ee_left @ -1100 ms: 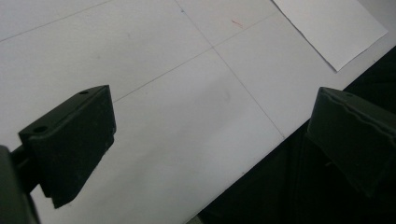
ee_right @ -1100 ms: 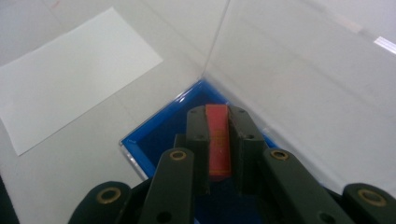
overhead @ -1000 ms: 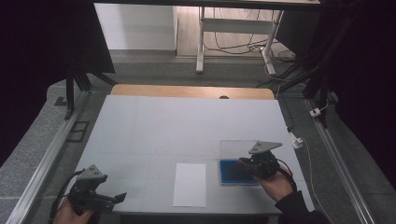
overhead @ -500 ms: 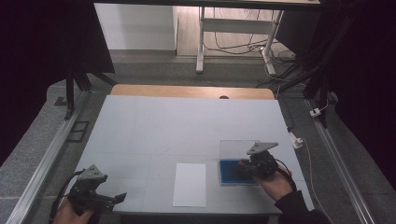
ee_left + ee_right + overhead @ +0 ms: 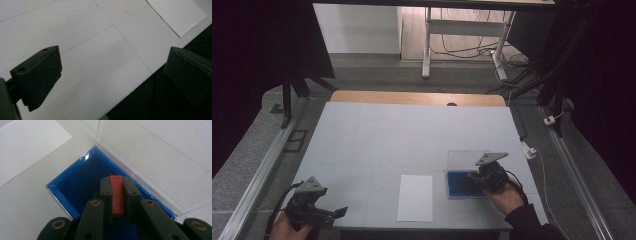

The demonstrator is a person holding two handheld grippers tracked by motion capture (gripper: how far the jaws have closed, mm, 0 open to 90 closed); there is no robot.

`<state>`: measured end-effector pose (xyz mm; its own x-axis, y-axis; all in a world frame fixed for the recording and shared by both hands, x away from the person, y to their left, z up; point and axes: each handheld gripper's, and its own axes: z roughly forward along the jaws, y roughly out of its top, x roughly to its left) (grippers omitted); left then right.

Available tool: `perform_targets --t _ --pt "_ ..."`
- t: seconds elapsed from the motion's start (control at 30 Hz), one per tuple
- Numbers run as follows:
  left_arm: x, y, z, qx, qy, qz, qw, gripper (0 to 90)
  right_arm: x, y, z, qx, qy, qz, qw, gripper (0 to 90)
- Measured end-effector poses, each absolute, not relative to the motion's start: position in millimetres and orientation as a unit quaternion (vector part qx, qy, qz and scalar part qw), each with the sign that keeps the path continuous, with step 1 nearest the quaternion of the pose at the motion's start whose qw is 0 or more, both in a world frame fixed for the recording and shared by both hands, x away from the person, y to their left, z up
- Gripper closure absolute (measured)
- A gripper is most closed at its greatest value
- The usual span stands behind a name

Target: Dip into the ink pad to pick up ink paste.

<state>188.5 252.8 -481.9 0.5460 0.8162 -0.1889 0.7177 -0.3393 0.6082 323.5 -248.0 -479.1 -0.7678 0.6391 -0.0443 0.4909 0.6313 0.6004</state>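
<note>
Your right gripper [image 5: 117,195] is clamped on a red block [image 5: 116,195] over the blue case [image 5: 75,180]. Your left gripper [image 5: 112,75] stands apart above the table [image 5: 87,62].

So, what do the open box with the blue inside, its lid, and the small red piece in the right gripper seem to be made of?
The box looks like plastic with a dark blue, matte lining, perhaps felt or ink pad. Its raised lid is clear, glossy plastic: the table shows through and its edges glint. The red piece, clamped in the right gripper, looks like matte plastic or rubber; I cannot tell which.
</note>
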Motion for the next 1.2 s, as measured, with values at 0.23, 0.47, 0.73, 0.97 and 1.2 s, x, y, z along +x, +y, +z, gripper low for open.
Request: perform_targets --t 0.23,0.47,0.73,0.97,1.2 --pt "189 253 -482 0.814 0.472 0.075 0.330 1.5 318 -243 -480 0.289 0.903 0.280 0.149 80.7" --pt "189 253 -482 0.812 0.474 0.076 0.331 0.6 324 -251 -482 0.309 0.892 0.305 0.123 80.8" --pt "187 253 -480 0.809 0.472 0.094 0.338 0.3 329 -261 -484 0.333 0.878 0.330 0.094 80.8" --pt "189 252 -480 0.811 0.471 0.090 0.335 0.1 319 -247 -483 0.289 0.899 0.296 0.146 80.6" --pt "189 252 -481 0.811 0.471 0.086 0.335 0.3 321 -250 -483 0.305 0.892 0.307 0.133 80.6"
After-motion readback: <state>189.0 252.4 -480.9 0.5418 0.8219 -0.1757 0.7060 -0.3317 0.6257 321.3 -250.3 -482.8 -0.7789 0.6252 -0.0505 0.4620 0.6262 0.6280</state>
